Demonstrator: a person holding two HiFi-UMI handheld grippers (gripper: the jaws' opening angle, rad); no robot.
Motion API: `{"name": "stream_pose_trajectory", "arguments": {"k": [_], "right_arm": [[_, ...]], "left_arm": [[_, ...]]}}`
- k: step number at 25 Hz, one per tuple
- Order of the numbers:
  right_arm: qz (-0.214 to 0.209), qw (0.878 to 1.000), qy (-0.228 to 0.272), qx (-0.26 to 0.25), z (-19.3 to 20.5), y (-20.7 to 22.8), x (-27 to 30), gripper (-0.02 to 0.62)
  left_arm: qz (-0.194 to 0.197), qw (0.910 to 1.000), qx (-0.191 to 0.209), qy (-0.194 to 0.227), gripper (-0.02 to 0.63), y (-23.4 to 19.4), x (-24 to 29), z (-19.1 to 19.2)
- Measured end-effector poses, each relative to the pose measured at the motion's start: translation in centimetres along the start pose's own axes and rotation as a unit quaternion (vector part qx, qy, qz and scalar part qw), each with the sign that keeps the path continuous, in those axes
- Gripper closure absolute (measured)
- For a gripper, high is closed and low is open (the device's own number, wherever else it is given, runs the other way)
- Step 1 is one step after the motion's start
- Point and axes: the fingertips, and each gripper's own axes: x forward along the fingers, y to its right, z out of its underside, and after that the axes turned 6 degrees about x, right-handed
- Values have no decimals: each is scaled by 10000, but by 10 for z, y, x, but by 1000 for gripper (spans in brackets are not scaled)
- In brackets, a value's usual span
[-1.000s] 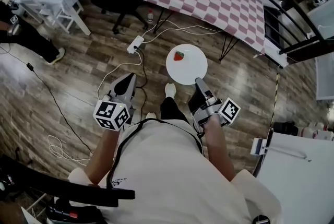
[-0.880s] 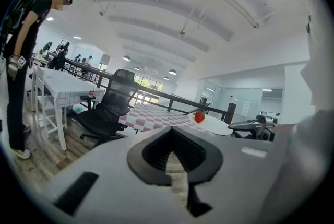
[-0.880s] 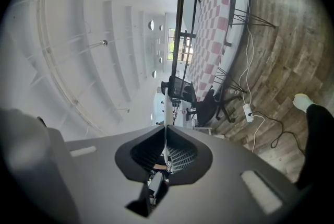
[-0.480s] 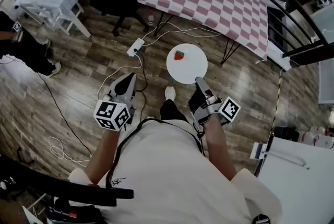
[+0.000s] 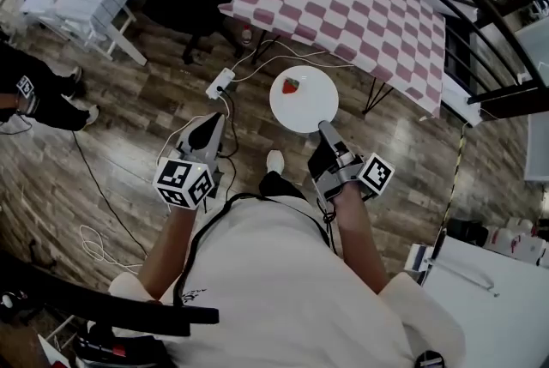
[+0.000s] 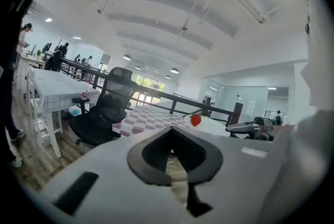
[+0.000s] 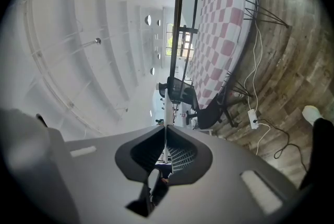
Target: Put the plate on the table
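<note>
Pinching the plate (image 5: pixel 310 106) by its rim is the right gripper (image 5: pixel 324 128).

One plate (image 5: pixel 316 107), one strawberry (image 5: pixel 292 86), two hand-held grippers (image 5: pixel 210 123) (image 5: pixel 324 129)

Both arms reach forward, the left claw (image 5: pixel 209 126) closed and empty, the right claw (image 5: pixel 325 129) pinching the plate (image 5: pixel 310 105) rim.

strawberry (image 5: pixel 291 86) on plate (image 5: pixel 310 105), plate before table (image 5: pixel 343 2), power strip (image 5: pixel 220 83) on floor (image 5: pixel 120 135) left of plate
</note>
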Motion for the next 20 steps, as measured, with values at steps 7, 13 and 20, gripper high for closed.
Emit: {"name": "stream_pose_trajectory", "arguments": {"k": [7,13,20], "right_arm": [[-1,9999,-100,45,-58,-2,32,577],[-24,9997,-235,42,-97,-2,53,577],[7,9991,-429,41,-141,4,78,577]], "left_arm": [[-72,10000,20,-15,601,2,63,-19],[-176,9998,10,-4,603,3,112,-26],[-277,9996,-1,11,601,6,160,-32]]}}
